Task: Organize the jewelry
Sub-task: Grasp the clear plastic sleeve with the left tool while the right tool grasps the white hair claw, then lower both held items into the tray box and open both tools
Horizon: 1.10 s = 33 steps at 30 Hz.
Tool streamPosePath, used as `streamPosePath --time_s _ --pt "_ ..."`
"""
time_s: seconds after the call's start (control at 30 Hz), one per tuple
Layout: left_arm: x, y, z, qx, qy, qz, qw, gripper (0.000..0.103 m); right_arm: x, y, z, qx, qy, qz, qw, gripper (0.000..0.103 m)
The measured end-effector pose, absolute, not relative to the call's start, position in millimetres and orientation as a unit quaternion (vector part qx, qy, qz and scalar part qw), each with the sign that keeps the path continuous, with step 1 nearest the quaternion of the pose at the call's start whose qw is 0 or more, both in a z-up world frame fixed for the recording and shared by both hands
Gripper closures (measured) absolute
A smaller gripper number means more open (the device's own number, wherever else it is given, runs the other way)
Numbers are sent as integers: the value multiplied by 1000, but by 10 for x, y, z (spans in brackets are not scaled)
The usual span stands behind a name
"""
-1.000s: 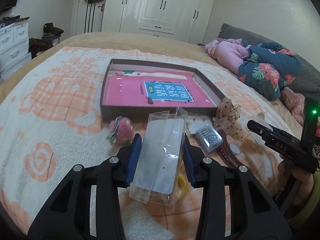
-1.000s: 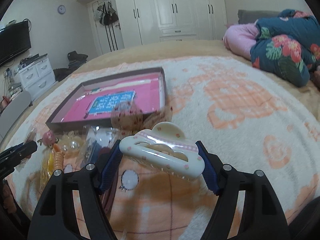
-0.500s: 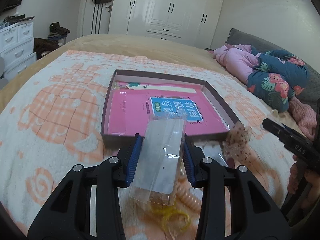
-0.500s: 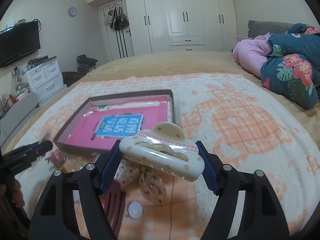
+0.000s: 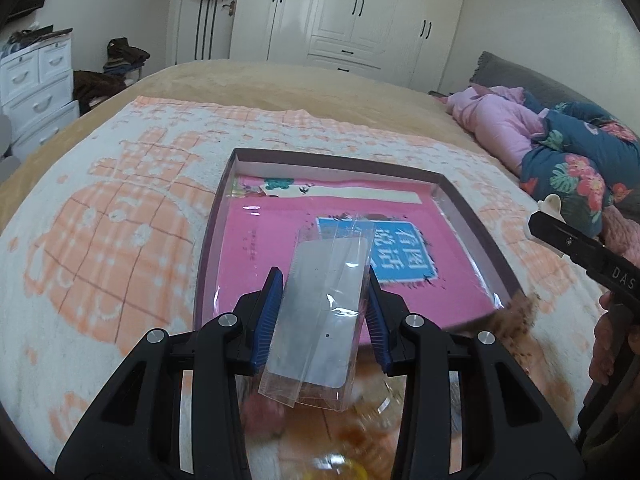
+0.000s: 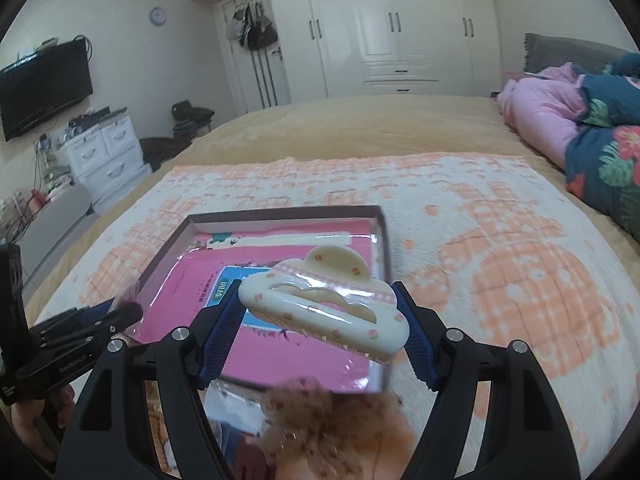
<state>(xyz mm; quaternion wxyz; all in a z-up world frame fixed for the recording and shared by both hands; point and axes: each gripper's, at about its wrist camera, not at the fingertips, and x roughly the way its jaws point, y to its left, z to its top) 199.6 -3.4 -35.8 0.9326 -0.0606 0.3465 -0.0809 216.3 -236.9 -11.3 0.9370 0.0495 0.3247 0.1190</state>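
My left gripper (image 5: pixel 325 310) is shut on a clear plastic packet (image 5: pixel 320 320) and holds it above the near edge of a shallow brown box (image 5: pixel 210 240) lined with a pink sheet. My right gripper (image 6: pixel 320 320) is shut on a cream cloud-shaped hair claw clip (image 6: pixel 324 306) with small pink flowers, held above the same box (image 6: pixel 382 248). The right gripper's tip shows at the right of the left wrist view (image 5: pixel 568 244). The left gripper shows at the lower left of the right wrist view (image 6: pixel 80 328).
The box lies on an orange-and-white blanket (image 5: pixel 100 220) on a bed. Blurred loose accessories lie below the grippers near the box's front, among them a dotted scrunchie (image 6: pixel 312 404). Pink and floral bedding (image 5: pixel 560 140) is piled at the right. Wardrobes and drawers stand beyond the bed.
Both grippers have moved forward and up from over the loose accessories to over the box, each still holding its item.
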Motion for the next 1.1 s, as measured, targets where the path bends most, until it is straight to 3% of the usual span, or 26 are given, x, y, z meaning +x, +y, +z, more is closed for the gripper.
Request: streamPosePath --time_s 0.7,0.97,1.1 --pt "2433 -117 -608 -48 394 -64 916 71 2595 -2093 -823 21 415 163 895 32" --pt "2455 -132 -644 -48 395 -63 915 70 2537 -2097 -857 21 411 161 897 30" --pt "2425 -125 -615 -48 387 -60 919 65 2496 -2114 -829 24 401 160 902 25"
